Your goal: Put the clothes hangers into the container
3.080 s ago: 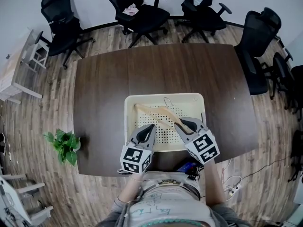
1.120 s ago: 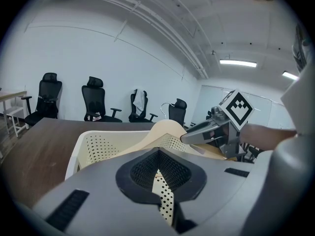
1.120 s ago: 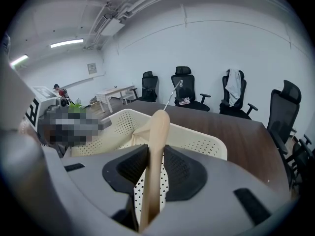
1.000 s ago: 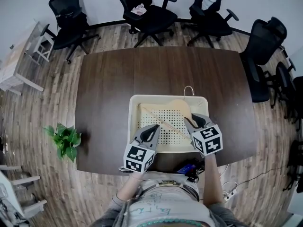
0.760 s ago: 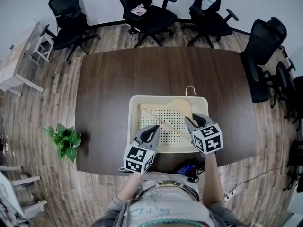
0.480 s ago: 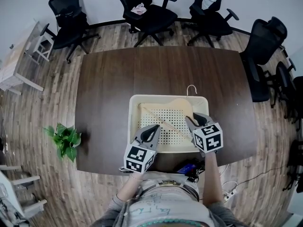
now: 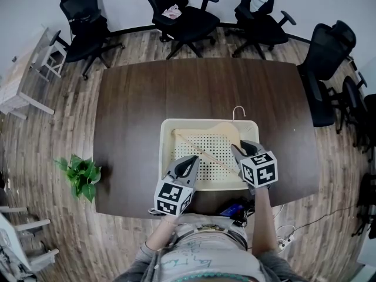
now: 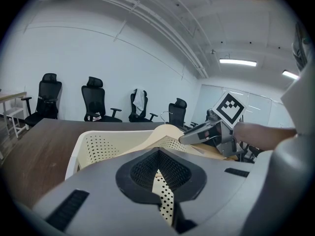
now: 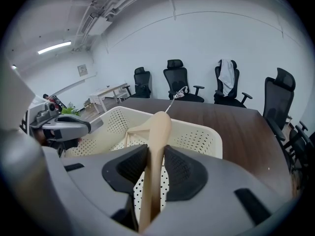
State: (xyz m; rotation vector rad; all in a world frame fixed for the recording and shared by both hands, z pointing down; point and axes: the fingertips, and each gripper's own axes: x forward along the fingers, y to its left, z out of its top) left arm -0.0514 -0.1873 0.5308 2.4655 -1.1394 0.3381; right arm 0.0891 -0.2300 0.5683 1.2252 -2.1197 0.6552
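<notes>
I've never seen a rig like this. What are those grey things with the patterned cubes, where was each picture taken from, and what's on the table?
There is no robot: a person holds a two-jaw gripper in each hand, and the cubes are part of those. The top-down picture comes from a camera on the person's head; the other two come from cameras riding on each gripper, looking along its jaws. On the dark table stands a cream perforated basket. The right gripper is clamped on a wooden hanger that sits in the basket, its metal hook poking over the far rim. The left gripper hovers over the basket's near side, jaws together, holding nothing. Office chairs stand around the table.
</notes>
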